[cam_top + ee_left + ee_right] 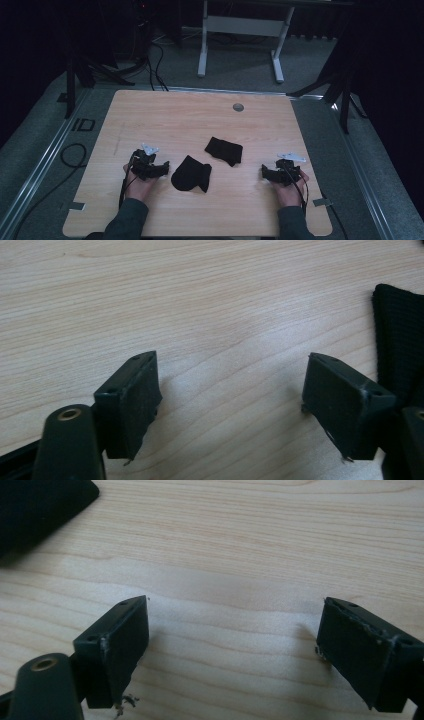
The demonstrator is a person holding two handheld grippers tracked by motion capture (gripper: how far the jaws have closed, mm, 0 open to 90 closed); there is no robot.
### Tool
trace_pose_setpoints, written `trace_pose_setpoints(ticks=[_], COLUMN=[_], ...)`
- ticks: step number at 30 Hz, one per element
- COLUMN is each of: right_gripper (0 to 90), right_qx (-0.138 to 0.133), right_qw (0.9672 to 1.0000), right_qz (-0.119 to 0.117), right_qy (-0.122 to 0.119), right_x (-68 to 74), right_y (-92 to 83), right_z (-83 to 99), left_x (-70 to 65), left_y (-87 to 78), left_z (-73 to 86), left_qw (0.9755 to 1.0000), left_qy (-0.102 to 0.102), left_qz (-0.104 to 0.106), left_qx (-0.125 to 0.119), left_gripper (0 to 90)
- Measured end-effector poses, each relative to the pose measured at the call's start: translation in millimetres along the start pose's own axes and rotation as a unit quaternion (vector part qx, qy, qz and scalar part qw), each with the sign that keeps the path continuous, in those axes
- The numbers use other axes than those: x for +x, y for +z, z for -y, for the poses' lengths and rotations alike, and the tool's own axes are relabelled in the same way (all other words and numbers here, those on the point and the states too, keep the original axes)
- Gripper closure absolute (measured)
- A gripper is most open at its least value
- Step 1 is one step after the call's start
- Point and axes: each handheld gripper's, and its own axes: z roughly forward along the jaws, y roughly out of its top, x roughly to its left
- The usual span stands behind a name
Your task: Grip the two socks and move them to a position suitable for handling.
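My left tongs (159, 168) rest low on the bench (165, 115), spread wide and holding nothing, just beside the near black sock (191, 173) at lower centre. My right tongs (266, 173), at lower right, are also spread wide and bare. A second black sock (224, 150) lies above centre. The left gripper view catches ribbed sock fabric at its right edge; the right gripper view shows dark cloth at upper left.

Two black knitted cloth socks (191, 173) (224, 150) lie matt on the smooth, pale wood-grain table (200, 115).
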Motion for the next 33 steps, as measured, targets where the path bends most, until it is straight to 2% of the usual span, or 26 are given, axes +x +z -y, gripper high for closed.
trace_pose_setpoints(ticks=[11, 14, 15, 18, 25, 29, 31, 33], right_gripper=[28.4, 43.3, 43.3, 53.7, 62.6, 73.4, 76.0, 83.2], right_qx=[0.013, 0.011, 0.013, 0.015, 0.021, 0.029, 0.032, 0.034], right_qw=[0.9999, 0.9996, 0.9994, 0.9989, 0.9974, 0.9943, 0.9934, 0.9901], right_qz=[-0.004, -0.018, -0.02, -0.029, -0.045, -0.063, -0.07, -0.092], right_qy=[-0.004, -0.02, -0.023, -0.033, -0.052, -0.081, -0.085, -0.101], right_x=[6.0, 9.3, 10.6, 14.0, 21.1, 32.2, 35.1, 45.6], right_y=[-6.1, -8.8, -9.6, -11.1, -13.2, -15.6, -16.2, -19.6], right_z=[-1.4, -1.5, -1.7, -1.9, -2.2, -2.7, -2.9, -4.3], left_x=[-1.0, -1.2, -1.2, -1.4, -1.4, -1.9, -1.9, -1.9], left_y=[-0.6, -0.9, -0.9, -0.9, -1.1, -1.2, -1.3, -1.3], left_z=[-0.2, -0.3, -0.3, -0.4, -0.6, -0.5, -0.5, -0.6], left_qw=[1.0, 1.0, 1.0, 1.0, 0.9999, 0.9999, 0.9999, 0.9999], left_qy=[0.002, 0.005, 0.005, 0.005, 0.006, 0.008, 0.009, 0.009], left_qz=[0.001, 0.003, 0.003, 0.003, 0.005, 0.008, 0.008, 0.009], left_qx=[0.003, 0.005, 0.005, 0.006, 0.007, 0.008, 0.009, 0.009], left_gripper=[22.1, 22.0, 22.1, 22.0, 21.8, 20.6, 20.6, 20.6])
